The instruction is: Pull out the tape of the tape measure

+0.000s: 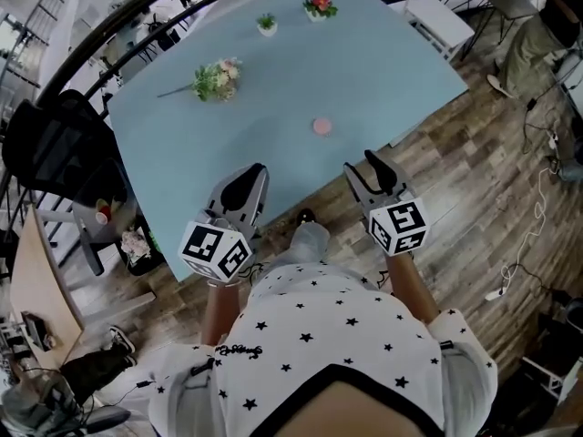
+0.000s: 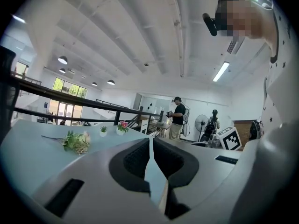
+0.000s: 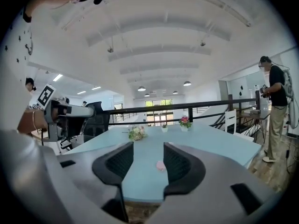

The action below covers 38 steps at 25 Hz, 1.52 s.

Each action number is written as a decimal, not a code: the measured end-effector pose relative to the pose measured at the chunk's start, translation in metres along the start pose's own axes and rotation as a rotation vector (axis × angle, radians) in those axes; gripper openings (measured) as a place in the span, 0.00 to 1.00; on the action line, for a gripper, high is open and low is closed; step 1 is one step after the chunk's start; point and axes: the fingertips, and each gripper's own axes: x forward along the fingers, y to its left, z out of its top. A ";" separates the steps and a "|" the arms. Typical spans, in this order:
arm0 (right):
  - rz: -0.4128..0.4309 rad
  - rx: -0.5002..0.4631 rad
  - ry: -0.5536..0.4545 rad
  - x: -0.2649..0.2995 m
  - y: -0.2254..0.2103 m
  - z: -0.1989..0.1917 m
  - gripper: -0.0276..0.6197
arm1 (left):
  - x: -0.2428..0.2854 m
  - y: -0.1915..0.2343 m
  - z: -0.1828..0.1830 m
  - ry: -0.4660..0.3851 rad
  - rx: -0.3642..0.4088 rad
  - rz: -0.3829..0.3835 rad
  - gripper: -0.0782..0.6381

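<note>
A small round pink tape measure lies on the light blue table, a little in from its near edge. In the right gripper view the tape measure shows between the jaws, well ahead of them. My right gripper hovers at the table's near edge with its jaws open and nothing in them. My left gripper is level with it to the left, over the table edge, its jaws shut and empty. In the left gripper view the left gripper points across the table; the tape measure is not seen there.
A bouquet lies far left on the table; a small potted plant and a pink flower pot stand at the far edge. A black chair sits left, a white chair far right. A person stands beyond the table's right end.
</note>
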 end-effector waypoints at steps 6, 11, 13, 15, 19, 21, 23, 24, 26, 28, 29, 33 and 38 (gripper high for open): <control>0.029 -0.010 0.085 0.043 -0.011 -0.017 0.36 | 0.020 0.027 0.002 0.011 -0.026 0.027 0.17; 0.050 -0.009 0.152 0.070 -0.015 -0.037 0.38 | 0.036 0.043 0.004 0.017 -0.033 0.034 0.17; 0.058 -0.014 0.177 0.081 -0.016 -0.044 0.38 | 0.042 0.052 0.005 0.012 -0.037 0.040 0.17; 0.061 -0.024 0.205 0.092 -0.019 -0.050 0.38 | 0.047 0.061 0.006 0.009 -0.046 0.045 0.17; 0.061 -0.040 0.256 0.115 -0.027 -0.062 0.40 | 0.058 0.079 0.008 0.013 -0.056 0.051 0.17; 0.062 -0.049 0.279 0.126 -0.030 -0.069 0.40 | 0.060 0.087 0.007 0.016 -0.062 0.055 0.17; 0.063 -0.062 0.306 0.135 -0.033 -0.077 0.41 | 0.061 0.093 0.006 0.018 -0.068 0.060 0.17; 0.064 -0.066 0.318 0.139 -0.034 -0.081 0.41 | 0.061 0.095 0.005 0.019 -0.069 0.064 0.17; 0.066 -0.078 0.342 0.147 -0.036 -0.089 0.41 | 0.061 0.101 0.005 0.020 -0.072 0.072 0.17; 0.066 -0.098 0.366 0.156 -0.037 -0.097 0.42 | 0.061 0.107 0.006 0.018 -0.078 0.078 0.17; 0.063 -0.107 0.377 0.160 -0.039 -0.100 0.42 | 0.060 0.108 0.006 0.018 -0.082 0.080 0.17; 0.040 -0.134 0.420 0.172 -0.048 -0.113 0.42 | 0.053 0.112 0.004 0.024 -0.095 0.097 0.17; 0.049 -0.153 0.472 0.183 -0.053 -0.126 0.43 | 0.037 0.121 0.001 0.028 -0.112 0.155 0.17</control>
